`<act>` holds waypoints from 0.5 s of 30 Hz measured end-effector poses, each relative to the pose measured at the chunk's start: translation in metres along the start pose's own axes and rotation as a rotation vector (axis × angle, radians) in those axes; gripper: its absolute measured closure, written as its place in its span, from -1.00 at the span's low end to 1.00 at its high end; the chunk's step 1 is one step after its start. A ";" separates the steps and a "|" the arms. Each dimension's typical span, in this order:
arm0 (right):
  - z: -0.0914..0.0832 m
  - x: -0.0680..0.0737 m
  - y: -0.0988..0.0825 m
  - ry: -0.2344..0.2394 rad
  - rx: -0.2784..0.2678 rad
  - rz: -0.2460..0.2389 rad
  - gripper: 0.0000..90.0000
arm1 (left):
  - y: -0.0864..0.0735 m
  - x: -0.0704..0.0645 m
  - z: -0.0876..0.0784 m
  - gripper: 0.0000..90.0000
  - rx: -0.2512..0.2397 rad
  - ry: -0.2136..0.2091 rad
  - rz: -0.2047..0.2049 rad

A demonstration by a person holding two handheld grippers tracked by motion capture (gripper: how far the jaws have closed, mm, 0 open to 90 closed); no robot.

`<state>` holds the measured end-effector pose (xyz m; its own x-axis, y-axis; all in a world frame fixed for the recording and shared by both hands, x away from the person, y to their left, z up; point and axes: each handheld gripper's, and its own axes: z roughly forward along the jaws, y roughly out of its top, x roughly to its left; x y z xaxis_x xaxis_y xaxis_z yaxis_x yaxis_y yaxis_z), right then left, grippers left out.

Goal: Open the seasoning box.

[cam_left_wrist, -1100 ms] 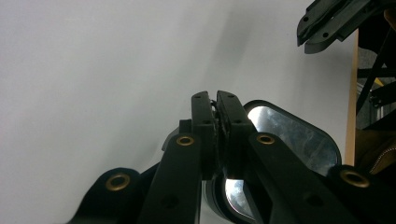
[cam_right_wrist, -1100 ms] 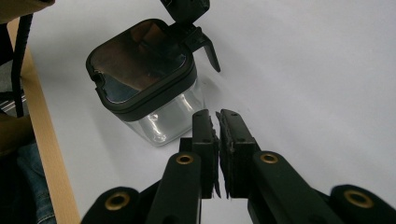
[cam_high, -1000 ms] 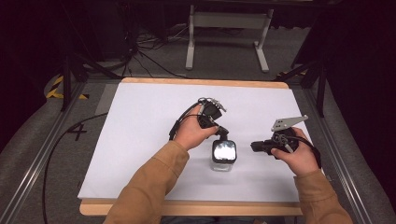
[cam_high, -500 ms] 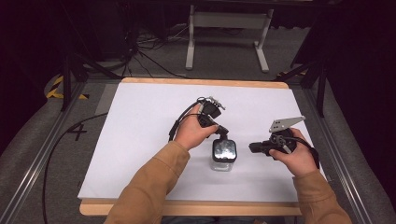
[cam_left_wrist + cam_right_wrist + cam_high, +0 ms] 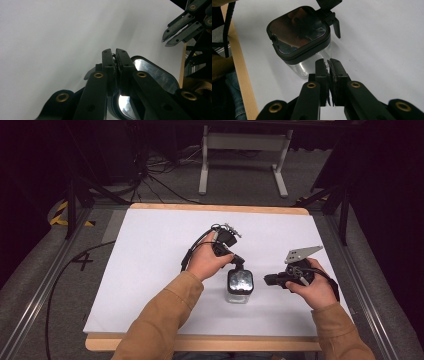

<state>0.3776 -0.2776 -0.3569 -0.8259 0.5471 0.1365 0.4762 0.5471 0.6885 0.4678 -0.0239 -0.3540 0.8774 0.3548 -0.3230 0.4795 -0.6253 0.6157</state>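
the jar [image 5: 239, 287] stands near the table's [image 5: 150, 270] middle, the left gripper [image 5: 239, 263] resting at its lid's [image 5: 298, 31] far edge with jaws together on nothing, the right gripper [image 5: 267, 280] just beside, also closed; opening the lid likely requires spreading the jaws first.

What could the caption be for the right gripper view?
Shut right gripper pointing at a clear container with a black lid.
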 end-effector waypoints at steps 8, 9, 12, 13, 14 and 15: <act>0.003 0.003 0.001 0.012 0.015 -0.013 0.96 | 0.000 0.001 0.000 0.92 0.004 -0.013 -0.013; 0.004 0.004 0.001 0.016 0.022 -0.013 0.97 | -0.001 0.002 0.000 0.92 0.002 -0.017 -0.020; 0.004 0.005 0.002 0.019 0.026 -0.022 0.98 | -0.001 0.002 0.000 0.92 0.001 -0.020 -0.023; 0.005 0.005 0.002 0.023 0.027 -0.026 0.98 | -0.001 0.002 0.000 0.92 0.003 -0.020 -0.025; 0.005 0.006 0.002 0.023 0.029 -0.027 0.98 | -0.001 0.002 0.000 0.92 0.003 -0.021 -0.025; 0.005 0.006 0.002 0.024 0.030 -0.028 0.98 | -0.001 0.002 0.000 0.92 0.002 -0.022 -0.027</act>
<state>0.3749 -0.2695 -0.3581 -0.8461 0.5157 0.1349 0.4611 0.5812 0.6706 0.4696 -0.0224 -0.3548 0.8642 0.3561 -0.3556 0.5032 -0.6173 0.6048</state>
